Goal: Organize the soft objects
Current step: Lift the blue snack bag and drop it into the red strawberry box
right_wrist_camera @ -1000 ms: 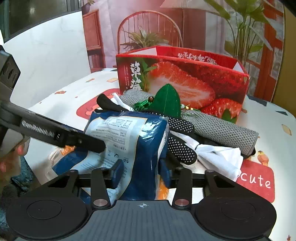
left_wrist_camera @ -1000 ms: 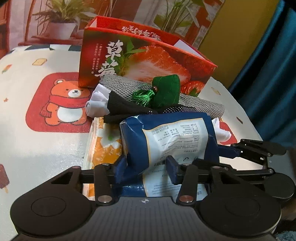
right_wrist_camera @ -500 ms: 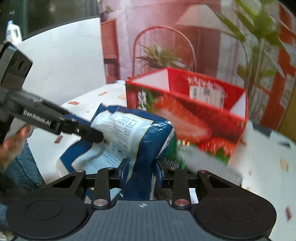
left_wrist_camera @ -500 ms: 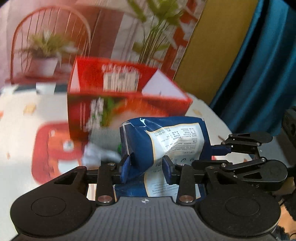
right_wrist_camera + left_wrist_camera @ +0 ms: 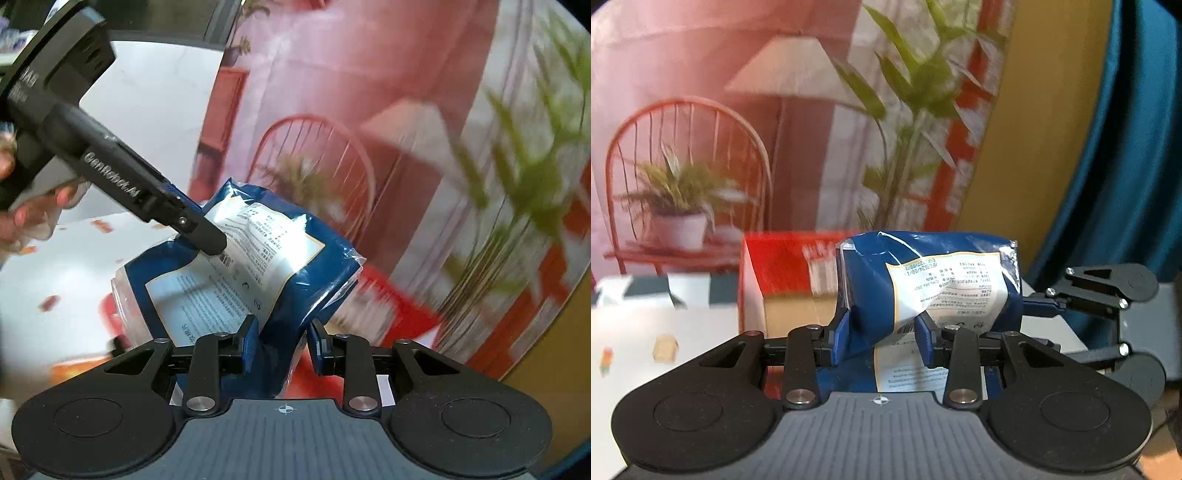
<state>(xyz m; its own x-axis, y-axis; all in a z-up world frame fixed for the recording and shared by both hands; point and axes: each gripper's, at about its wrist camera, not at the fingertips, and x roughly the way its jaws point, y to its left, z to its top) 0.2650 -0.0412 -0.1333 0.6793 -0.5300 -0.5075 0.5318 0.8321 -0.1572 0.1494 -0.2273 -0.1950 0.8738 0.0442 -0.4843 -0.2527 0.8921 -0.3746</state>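
A blue plastic bag (image 5: pixel 934 280) with a white printed label hangs in the air, held from both ends. My left gripper (image 5: pixel 882 334) is shut on its near left part, the blue pads pressing into the film. My right gripper (image 5: pixel 1032 306) comes in from the right and pinches the bag's right edge. In the right wrist view the same bag (image 5: pixel 240 280) sits crumpled between the pads of my right gripper (image 5: pixel 283 345), and my left gripper (image 5: pixel 207 240) reaches in from the upper left onto its top. A red strawberry box (image 5: pixel 783 266) stands open behind and below the bag.
The white printed tablecloth (image 5: pixel 646 332) lies at the lower left. A person's hand (image 5: pixel 22 218) holds the left gripper's handle. A backdrop with a chair and plants (image 5: pixel 683 192) stands behind the box, and a blue curtain (image 5: pixel 1126 166) hangs at the right.
Both grippers have risen with the blue bag, lifting it off the pile on the table. The pile has dropped out of view and the box's open top now shows. The right view has tilted.
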